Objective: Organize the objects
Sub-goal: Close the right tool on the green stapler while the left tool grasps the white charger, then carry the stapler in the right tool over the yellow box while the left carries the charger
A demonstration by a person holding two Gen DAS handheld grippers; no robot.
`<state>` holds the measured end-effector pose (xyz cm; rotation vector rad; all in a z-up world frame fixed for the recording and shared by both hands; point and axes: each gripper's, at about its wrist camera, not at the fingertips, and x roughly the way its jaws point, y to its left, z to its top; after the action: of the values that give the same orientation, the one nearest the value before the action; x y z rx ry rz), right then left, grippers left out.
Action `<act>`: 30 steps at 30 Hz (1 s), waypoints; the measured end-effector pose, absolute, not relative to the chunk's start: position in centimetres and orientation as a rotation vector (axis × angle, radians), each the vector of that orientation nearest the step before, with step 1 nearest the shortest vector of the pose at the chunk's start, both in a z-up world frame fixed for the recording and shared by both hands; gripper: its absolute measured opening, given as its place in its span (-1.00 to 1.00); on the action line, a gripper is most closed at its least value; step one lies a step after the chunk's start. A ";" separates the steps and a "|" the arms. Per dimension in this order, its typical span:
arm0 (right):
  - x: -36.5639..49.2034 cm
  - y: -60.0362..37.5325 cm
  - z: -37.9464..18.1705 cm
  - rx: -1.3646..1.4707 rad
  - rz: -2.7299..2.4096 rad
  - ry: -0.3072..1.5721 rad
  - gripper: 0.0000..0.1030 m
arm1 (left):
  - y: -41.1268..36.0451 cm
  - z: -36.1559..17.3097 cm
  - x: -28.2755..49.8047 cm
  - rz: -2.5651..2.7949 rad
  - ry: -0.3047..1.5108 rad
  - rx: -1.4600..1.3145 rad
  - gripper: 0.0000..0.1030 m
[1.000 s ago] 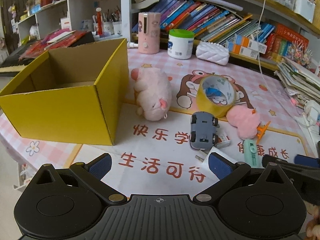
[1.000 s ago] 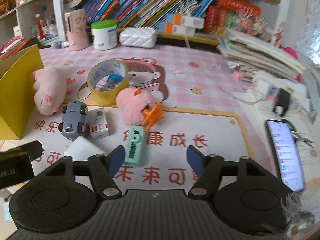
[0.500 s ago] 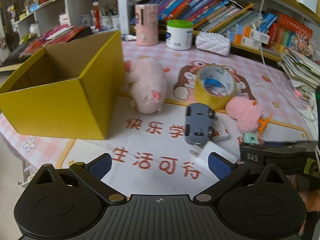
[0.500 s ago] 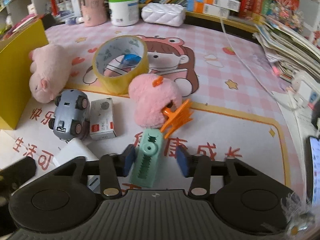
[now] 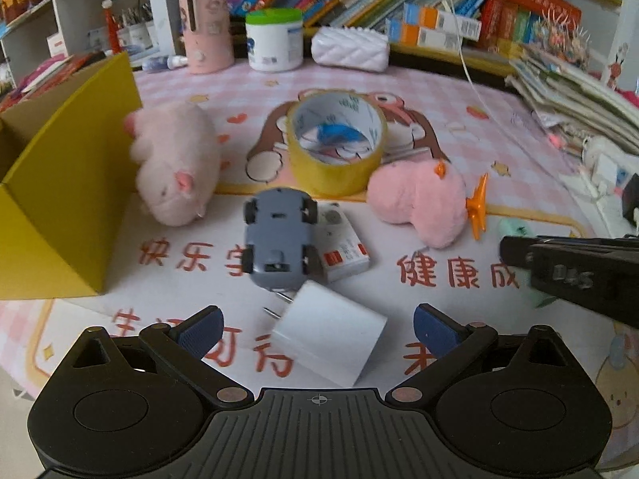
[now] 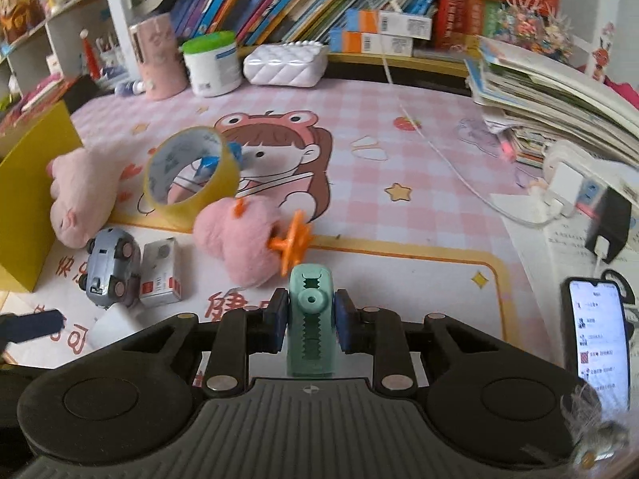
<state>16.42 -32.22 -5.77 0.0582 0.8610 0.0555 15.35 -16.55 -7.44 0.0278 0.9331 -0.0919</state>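
Observation:
My right gripper is shut on a mint green clip, held between its blue pads. My left gripper is open, with a white charger plug lying between its fingers on the mat. Ahead lie a grey toy car on its back, a small white box, a yellow tape roll, a pink plush pig and a pink fluffy toy with an orange clip. The yellow cardboard box stands open at the left.
Books, a white jar, a pink cup and a white quilted case line the back. A stack of papers, a power strip and a phone sit at the right. The right gripper's arm shows at the left view's right edge.
My right gripper has closed on the mint green clip and lifted it slightly. My left gripper has moved forward and right, bringing the white charger plug between its open fingers.

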 end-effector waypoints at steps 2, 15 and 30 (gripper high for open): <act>16.2 -32.6 -5.8 0.070 0.059 0.863 -0.55 | -16.8 -7.9 15.6 -0.094 0.951 0.031 0.84; 14.5 -30.7 -4.9 0.007 0.091 0.827 -0.55 | -15.2 -7.8 14.4 -0.118 0.894 -0.009 0.26; 10.5 -20.0 -3.7 -0.030 0.158 0.827 -0.55 | -4.1 -4.8 8.6 -0.018 0.827 -0.073 0.26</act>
<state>10.49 -20.02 -3.73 -0.0302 0.8268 0.1585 8.63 -4.15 -4.76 -0.0733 0.8274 -0.0185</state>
